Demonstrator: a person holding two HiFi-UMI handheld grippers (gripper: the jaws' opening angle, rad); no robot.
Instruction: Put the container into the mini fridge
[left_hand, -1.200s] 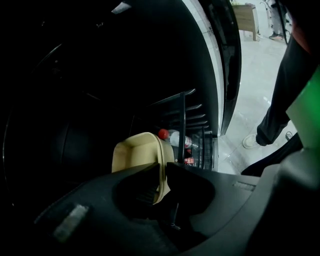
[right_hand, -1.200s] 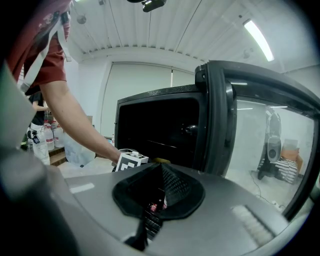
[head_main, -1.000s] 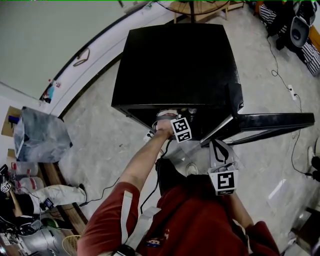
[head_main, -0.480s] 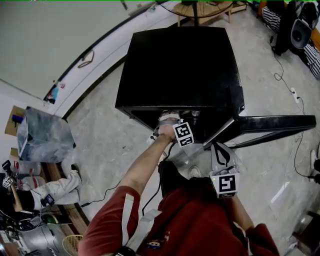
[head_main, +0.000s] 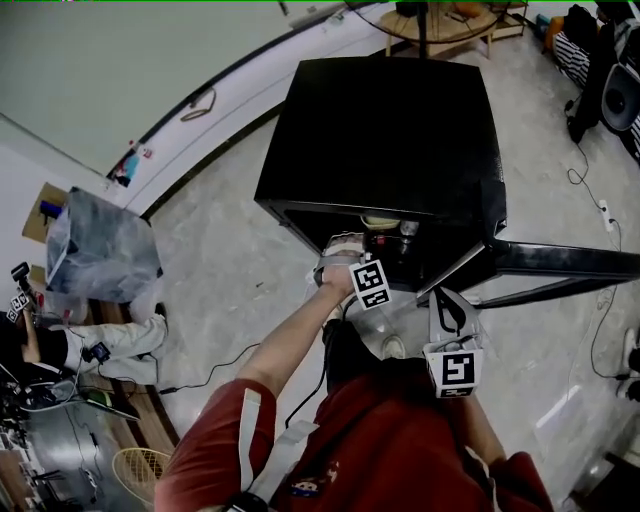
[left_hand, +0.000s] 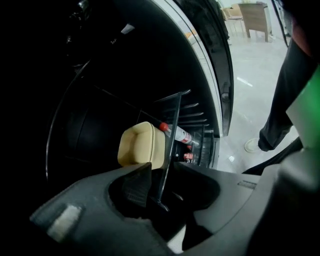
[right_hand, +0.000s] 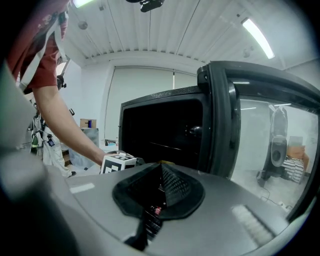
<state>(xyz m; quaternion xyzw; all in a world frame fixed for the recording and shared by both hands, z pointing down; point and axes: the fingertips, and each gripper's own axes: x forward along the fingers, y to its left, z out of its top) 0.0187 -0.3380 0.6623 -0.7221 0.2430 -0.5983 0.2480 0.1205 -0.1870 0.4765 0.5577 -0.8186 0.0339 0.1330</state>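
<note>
The black mini fridge (head_main: 390, 130) stands on the floor with its door (head_main: 560, 262) swung open to the right. Inside, the cream container (left_hand: 141, 145) rests on a wire shelf; the head view shows its rim (head_main: 380, 221) at the opening. My left gripper (left_hand: 165, 172) is just in front of the container, its jaws opening with nothing between them and the pads clear of it. In the head view this gripper (head_main: 345, 258) sits at the fridge mouth. My right gripper (head_main: 448, 305) hangs lower right beside the door, shut and holding nothing (right_hand: 161, 167).
A red-capped bottle (left_hand: 176, 133) lies behind the container in the fridge. A thin wire rail (left_hand: 171, 135) crosses in front of the left jaws. A grey bag (head_main: 100, 255) sits on the floor at left, a wooden table (head_main: 440, 20) behind the fridge, cables (head_main: 590, 200) at right.
The left jaws have let go of the container and drawn back slightly from the fridge opening. The container now shows inside by itself. The right gripper has barely moved.
</note>
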